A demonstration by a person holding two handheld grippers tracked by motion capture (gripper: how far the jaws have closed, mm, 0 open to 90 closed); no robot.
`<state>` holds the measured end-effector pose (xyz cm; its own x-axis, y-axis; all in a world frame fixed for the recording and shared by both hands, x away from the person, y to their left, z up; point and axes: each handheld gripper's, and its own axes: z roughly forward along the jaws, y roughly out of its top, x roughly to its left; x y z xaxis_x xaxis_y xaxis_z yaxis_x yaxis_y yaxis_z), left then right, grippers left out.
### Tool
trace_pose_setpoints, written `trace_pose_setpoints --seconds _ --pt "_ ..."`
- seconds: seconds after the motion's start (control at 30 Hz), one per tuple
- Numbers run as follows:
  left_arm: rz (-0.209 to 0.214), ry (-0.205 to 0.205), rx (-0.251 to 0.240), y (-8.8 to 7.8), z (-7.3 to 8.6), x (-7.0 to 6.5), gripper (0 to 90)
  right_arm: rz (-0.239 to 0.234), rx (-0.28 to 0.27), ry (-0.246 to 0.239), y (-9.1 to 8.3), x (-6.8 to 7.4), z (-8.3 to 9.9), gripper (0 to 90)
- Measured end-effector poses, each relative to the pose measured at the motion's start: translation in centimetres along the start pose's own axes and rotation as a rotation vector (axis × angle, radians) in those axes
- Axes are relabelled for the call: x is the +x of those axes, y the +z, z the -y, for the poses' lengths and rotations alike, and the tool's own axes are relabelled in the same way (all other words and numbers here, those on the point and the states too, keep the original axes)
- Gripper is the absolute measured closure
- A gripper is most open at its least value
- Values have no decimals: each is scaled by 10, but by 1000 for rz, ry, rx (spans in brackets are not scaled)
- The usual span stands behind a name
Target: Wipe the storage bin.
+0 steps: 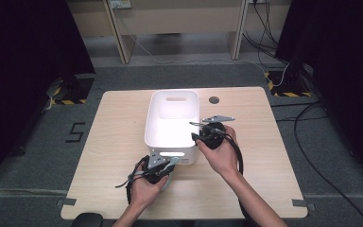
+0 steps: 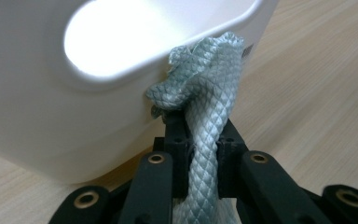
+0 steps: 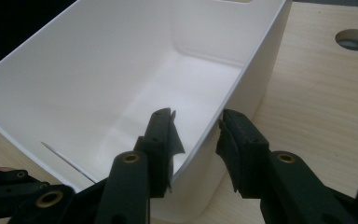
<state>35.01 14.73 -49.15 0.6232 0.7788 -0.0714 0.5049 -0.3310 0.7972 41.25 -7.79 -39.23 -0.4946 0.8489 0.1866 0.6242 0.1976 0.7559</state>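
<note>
The left gripper (image 2: 200, 140) is clamping a pale green scaled cloth (image 2: 209, 93) between its jaws; the cloth is rising past the jaw tips and touching the near outer wall of the white bin (image 1: 157, 113), directly ahead of that gripper. The right gripper (image 3: 196, 130) is standing with its jaws apart, straddling the bin's right wall, one jaw inside and one outside. The bin is sitting on the wooden table (image 1: 108, 142), between both grippers.
</note>
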Motion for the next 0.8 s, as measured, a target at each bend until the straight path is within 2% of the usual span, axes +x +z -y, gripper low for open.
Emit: trace_pose_setpoints --seconds 0.37,0.57,0.8 --pt "-1 -6 39 8 6 2 788 0 0 0 0 0 0 643" --pt "-3 -11 46 11 8 2 787 -1 -1 0 1 0 0 639" --pt "5 2 50 13 6 0 787 1 -1 -2 1 0 0 635"
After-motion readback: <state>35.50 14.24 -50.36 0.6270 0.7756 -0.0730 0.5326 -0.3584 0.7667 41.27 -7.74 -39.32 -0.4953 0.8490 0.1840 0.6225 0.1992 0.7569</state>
